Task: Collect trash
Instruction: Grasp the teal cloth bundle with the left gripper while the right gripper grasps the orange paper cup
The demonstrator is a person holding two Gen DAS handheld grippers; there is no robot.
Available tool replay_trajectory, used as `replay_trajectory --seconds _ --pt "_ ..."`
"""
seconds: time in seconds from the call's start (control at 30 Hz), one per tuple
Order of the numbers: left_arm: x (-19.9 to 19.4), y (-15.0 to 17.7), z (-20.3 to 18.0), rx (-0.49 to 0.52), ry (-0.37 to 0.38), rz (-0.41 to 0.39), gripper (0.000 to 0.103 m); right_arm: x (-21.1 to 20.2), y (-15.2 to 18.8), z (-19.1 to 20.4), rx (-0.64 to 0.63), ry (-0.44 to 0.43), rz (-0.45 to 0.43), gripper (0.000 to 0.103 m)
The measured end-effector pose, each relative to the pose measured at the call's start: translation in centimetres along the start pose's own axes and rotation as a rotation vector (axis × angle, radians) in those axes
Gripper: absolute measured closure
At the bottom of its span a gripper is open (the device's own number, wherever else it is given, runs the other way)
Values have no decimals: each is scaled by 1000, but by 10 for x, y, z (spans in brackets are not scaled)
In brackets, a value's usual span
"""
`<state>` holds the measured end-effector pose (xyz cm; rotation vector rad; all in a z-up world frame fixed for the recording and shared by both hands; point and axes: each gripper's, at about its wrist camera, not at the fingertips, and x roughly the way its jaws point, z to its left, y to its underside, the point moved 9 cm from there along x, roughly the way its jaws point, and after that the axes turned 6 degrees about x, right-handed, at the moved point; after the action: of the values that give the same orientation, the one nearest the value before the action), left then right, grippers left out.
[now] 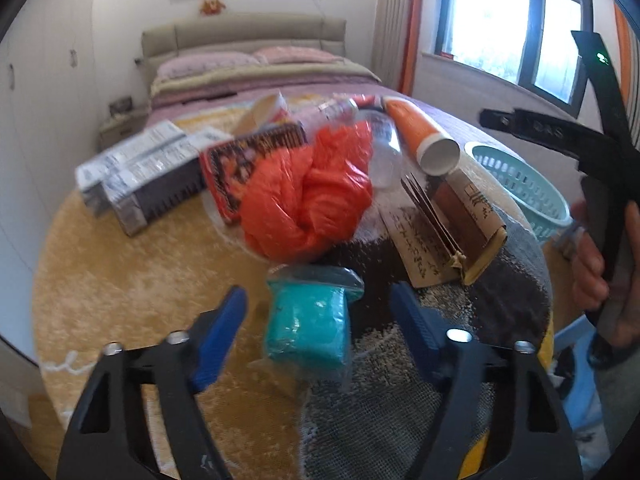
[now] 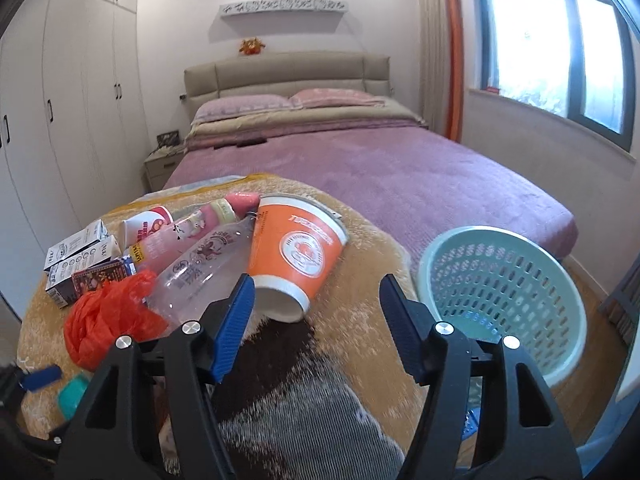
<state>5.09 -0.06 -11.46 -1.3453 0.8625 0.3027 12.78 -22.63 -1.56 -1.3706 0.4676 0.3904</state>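
Trash lies on a round table covered by a yellow and brown fuzzy cloth (image 1: 100,280). My left gripper (image 1: 318,312) is open, its blue fingers on either side of a teal wrapped packet (image 1: 306,320), not touching it. Behind the packet lie a crumpled orange plastic bag (image 1: 304,196), a red snack box (image 1: 240,164), a clear bottle (image 2: 204,272), an orange paper cup (image 2: 296,256) on its side and a brown paper packet (image 1: 448,224). My right gripper (image 2: 316,316) is open and empty, just in front of the cup. A light green mesh basket (image 2: 504,296) stands to the right.
Two milk cartons (image 1: 136,172) lie at the table's left side, with a pink bottle (image 2: 188,232) and a small cup (image 2: 148,224) behind the pile. A bed with a pink cover (image 2: 400,172) stands behind the table. A window is at the right.
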Motion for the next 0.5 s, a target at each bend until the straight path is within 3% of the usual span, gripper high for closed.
replay_trajectory --seconds 0.13,0.37,0.5 --pt "8 4 0 -6 10 33 64 24 -4 10 1 -42 63 28" --pt "-4 -11 -1 0 -10 -29 65 72 1 14 88 -112 208 28" --pt "-15 -26 -5 -1 -11 -80 65 86 3 16 124 -130 237 28"
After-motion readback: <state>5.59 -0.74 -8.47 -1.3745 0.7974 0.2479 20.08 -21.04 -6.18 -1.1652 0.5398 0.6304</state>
